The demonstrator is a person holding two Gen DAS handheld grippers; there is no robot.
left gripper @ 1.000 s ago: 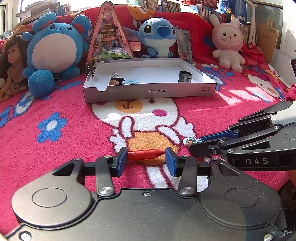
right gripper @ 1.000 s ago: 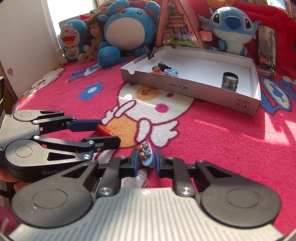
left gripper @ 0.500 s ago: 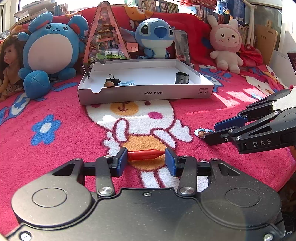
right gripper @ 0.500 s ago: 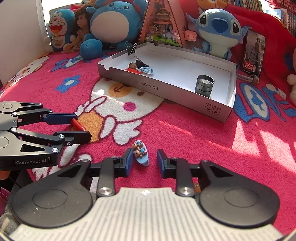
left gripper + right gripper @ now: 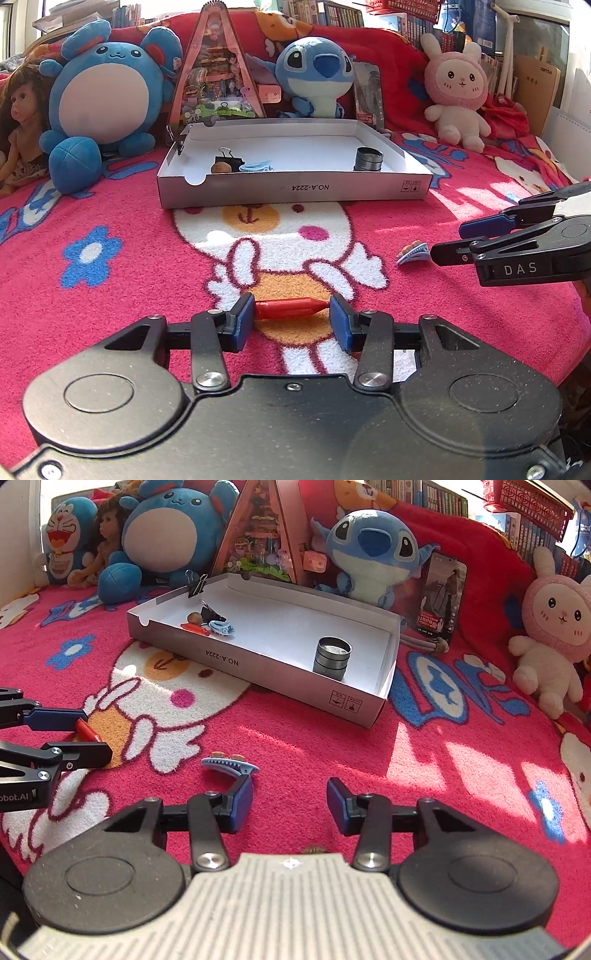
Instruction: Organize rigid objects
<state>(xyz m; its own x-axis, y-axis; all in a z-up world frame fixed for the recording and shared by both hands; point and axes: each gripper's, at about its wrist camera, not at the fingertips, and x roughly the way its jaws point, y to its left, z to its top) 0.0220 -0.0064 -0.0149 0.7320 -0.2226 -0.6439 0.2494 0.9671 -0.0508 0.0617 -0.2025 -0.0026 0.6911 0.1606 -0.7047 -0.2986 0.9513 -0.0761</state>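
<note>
A pink cartoon blanket (image 5: 332,738) is spread before plush toys. The white box (image 5: 280,672) holds a metal cylinder (image 5: 331,658), binder clip (image 5: 228,160) and blue hair clip (image 5: 221,627). A red crayon (image 5: 291,308) is clenched endwise by the left gripper (image 5: 291,321). The right gripper (image 5: 290,805) is opening, empty; another blue clip (image 5: 229,766) lies just beyond its left finger, on open blanket.

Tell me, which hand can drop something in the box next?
Probably the left. The left gripper is already shut on the red crayon, ready to carry to the box. The right gripper is opening with nothing between its pads; the hair clip lies on the blanket beside it.
</note>
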